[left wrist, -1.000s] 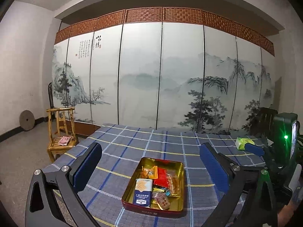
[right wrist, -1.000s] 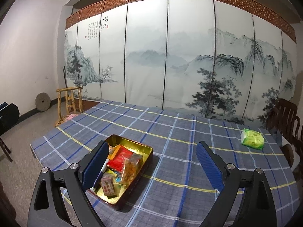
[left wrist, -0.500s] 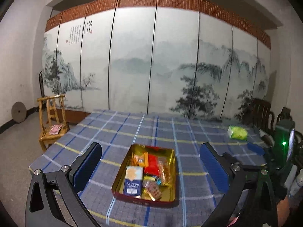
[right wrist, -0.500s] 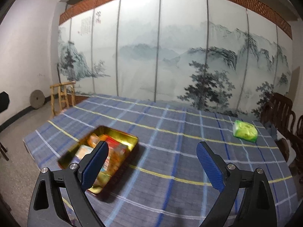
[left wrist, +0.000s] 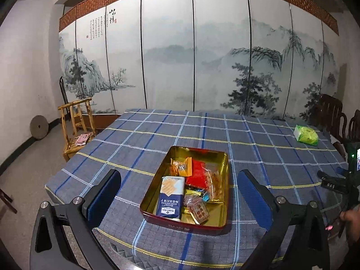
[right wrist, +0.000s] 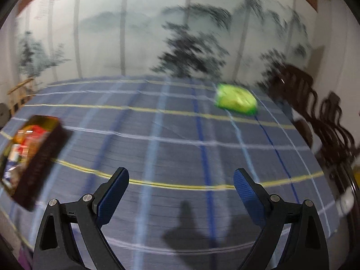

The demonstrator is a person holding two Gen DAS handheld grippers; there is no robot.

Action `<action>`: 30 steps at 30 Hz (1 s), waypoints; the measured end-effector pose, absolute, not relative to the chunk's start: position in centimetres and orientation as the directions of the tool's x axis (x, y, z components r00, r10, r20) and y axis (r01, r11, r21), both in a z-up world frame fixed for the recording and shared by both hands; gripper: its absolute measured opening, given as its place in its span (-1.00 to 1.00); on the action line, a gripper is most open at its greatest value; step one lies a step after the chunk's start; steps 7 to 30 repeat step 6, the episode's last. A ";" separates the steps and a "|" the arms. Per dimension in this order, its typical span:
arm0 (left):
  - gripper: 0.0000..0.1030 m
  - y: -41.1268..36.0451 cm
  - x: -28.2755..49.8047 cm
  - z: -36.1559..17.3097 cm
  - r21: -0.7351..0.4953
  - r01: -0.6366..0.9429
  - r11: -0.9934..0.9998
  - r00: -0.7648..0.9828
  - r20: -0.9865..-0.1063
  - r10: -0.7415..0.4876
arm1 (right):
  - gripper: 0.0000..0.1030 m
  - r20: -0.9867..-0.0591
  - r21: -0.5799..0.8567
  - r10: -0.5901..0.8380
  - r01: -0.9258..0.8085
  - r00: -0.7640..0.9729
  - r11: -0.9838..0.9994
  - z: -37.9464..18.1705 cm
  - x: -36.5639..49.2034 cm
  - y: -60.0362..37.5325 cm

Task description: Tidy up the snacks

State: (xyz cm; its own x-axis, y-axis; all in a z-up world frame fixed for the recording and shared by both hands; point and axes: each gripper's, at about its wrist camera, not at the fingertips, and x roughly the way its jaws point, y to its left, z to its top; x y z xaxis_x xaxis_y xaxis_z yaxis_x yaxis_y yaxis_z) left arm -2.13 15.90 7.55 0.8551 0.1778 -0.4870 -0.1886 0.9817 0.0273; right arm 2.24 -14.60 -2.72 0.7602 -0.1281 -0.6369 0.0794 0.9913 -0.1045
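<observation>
Tin (left wrist: 157, 186) sat on the checked tablecloth (left wrist: 258, 157), near its front edge, holding a blue-and-white packet (left wrist: 171, 199), a red packet (left wrist: 198, 173), an orange packet (left wrist: 182, 166) and small wrapped sweets. Left gripper (left wrist: 180, 193) hung over the tin's near end, jaws wide apart, nothing held. Green packet (right wrist: 236, 99) lay well apart from the tin, far right of it. Right gripper (right wrist: 181, 189) was over bare cloth right of the tin, jaws wide apart, empty; its view was blurred.
</observation>
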 end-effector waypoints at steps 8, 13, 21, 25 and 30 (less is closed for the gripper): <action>0.99 15.5 -0.9 6.7 0.061 -0.226 0.972 0.818 -0.530 0.224 | 0.83 -0.685 -0.122 -0.205 0.168 0.699 0.978 -5.3 4.7 -19.8; 0.99 15.5 -0.9 6.7 0.061 -0.226 0.972 0.818 -0.530 0.224 | 0.83 -0.685 -0.122 -0.205 0.168 0.699 0.978 -5.3 4.7 -19.8; 0.99 15.5 -0.9 6.7 0.061 -0.226 0.972 0.818 -0.530 0.224 | 0.83 -0.685 -0.122 -0.205 0.168 0.699 0.978 -5.3 4.7 -19.8; 0.99 15.5 -0.9 6.7 0.061 -0.226 0.972 0.818 -0.530 0.224 | 0.83 -0.685 -0.122 -0.205 0.168 0.699 0.978 -5.3 4.7 -19.8; 0.99 15.5 -0.9 6.7 0.061 -0.226 0.972 0.818 -0.530 0.224 | 0.83 -0.685 -0.122 -0.205 0.168 0.699 0.978 -5.3 4.7 -19.8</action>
